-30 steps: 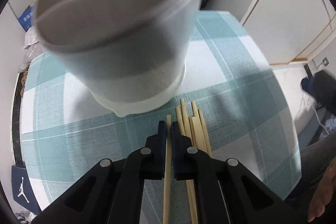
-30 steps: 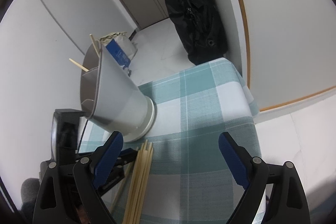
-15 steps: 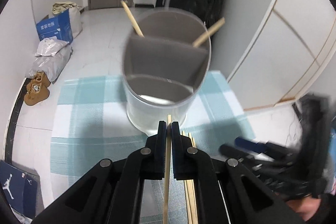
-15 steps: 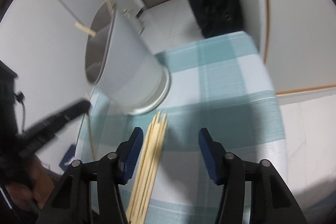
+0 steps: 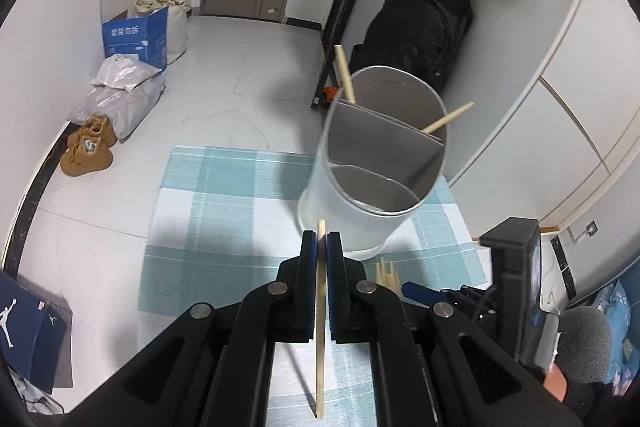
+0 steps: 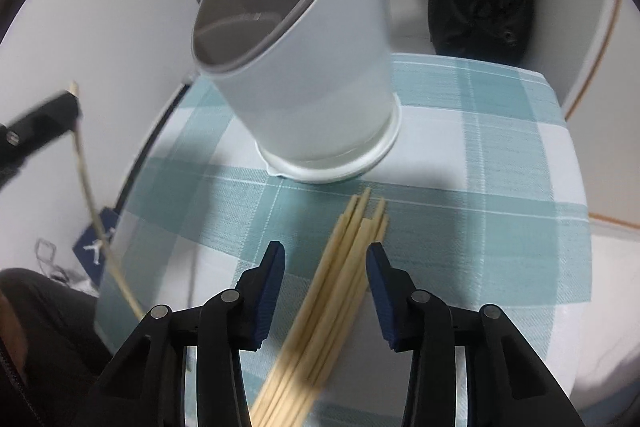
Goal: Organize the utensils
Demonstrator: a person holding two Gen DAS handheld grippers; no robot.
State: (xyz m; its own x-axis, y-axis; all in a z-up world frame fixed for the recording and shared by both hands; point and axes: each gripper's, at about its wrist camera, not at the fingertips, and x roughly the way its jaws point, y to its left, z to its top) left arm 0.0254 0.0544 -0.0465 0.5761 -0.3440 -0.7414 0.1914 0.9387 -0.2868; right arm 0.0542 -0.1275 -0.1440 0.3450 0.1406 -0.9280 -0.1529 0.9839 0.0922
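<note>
My left gripper (image 5: 320, 239) is shut on one wooden chopstick (image 5: 320, 323) and holds it high above the table, in front of a grey divided utensil holder (image 5: 380, 163). Two chopsticks (image 5: 446, 117) stand in the holder's far compartment. My right gripper (image 6: 326, 253) is open, its jaws on either side of a bundle of several chopsticks (image 6: 340, 267) lying on the cloth just before the holder (image 6: 312, 67). The left gripper with its chopstick (image 6: 86, 187) shows at the left of the right wrist view.
The small table carries a teal and white checked cloth (image 5: 224, 195). On the floor beyond are a blue box (image 5: 134, 37), bags, brown shoes (image 5: 88, 147) and a black backpack (image 5: 416, 27). The table edges are close on all sides (image 6: 576, 227).
My left gripper has risen and drawn back with its chopstick, so the holder looks smaller and more to the right. My right gripper has moved down over the chopstick bundle and narrowed.
</note>
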